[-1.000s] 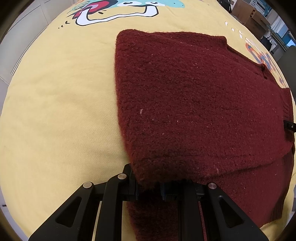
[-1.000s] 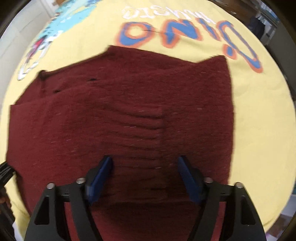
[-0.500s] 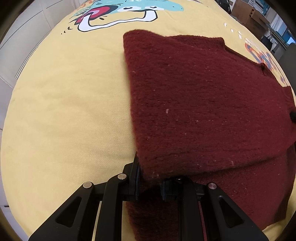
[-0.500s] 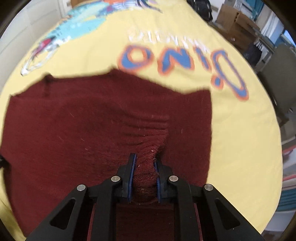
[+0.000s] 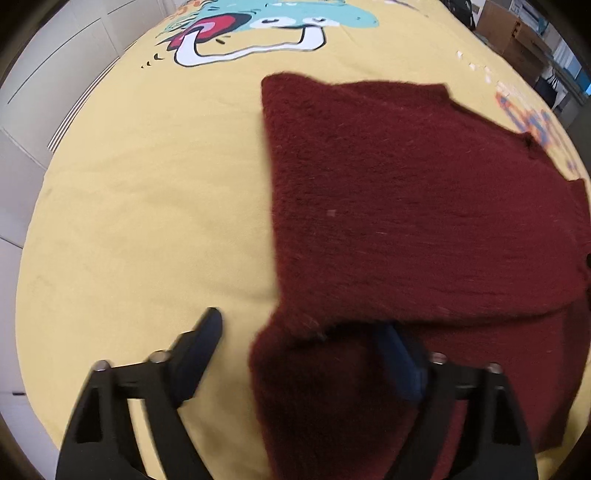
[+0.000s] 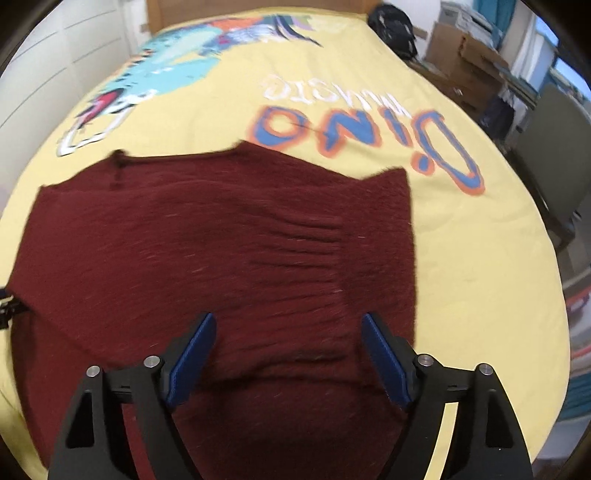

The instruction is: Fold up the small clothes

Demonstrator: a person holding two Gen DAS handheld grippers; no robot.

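- Left wrist view: my left gripper [image 5: 306, 332] stands wide, holding nothing; the maroon sweater [image 5: 406, 206] lies folded on the yellow bedsheet [image 5: 147, 206].
- Right gripper [image 6: 286, 343] is equally wide over the ribbed cuff [image 6: 295, 254].
- Risk, as I judge it: withdrawing fingers could snag fuzzy knit, dragging the fold open.
- Half a second ago both grippers pinched the cloth; now both have let go.

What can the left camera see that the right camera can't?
Only the left wrist view shows the bare stretch of yellow bedsheet left of the dark red knitted sweater, and the open left gripper straddling the sweater's left edge.

Only the right wrist view shows the blue and orange "Dino" lettering whole, the sweater's ribbed band, the cardboard boxes, and the open right gripper.

Both show the sweater, the sheet and the cartoon dinosaur print.
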